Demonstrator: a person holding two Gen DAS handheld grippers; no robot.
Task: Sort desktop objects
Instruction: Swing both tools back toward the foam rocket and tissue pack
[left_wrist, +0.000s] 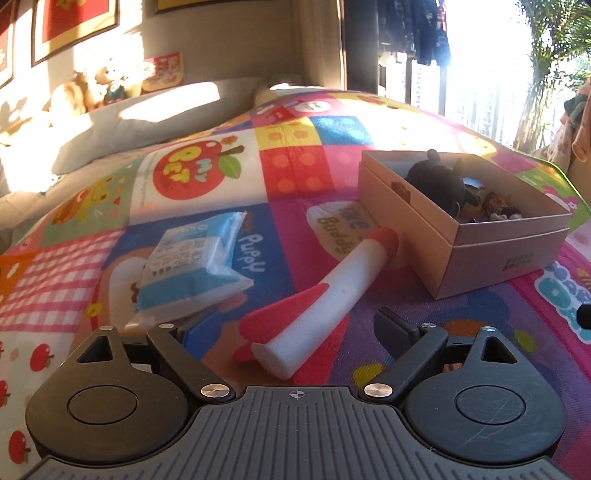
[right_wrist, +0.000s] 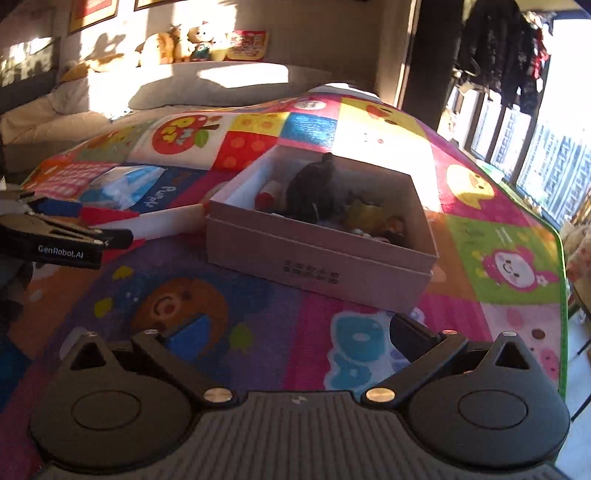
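My left tongs (left_wrist: 291, 332) gape empty w/ foam rocket (left_wrist: 317, 295) right ahead, long axis running toward the box (left_wrist: 491, 266); right tongs (right_wrist: 295, 332) released, farther off.

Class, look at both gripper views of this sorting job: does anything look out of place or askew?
Two things still lie loose on the mat outside the cardboard box: a red-and-white foam rocket, lying aslant with its nose against the box's corner, and a blue-and-white packet beside it. Nothing looks spilled or damaged.
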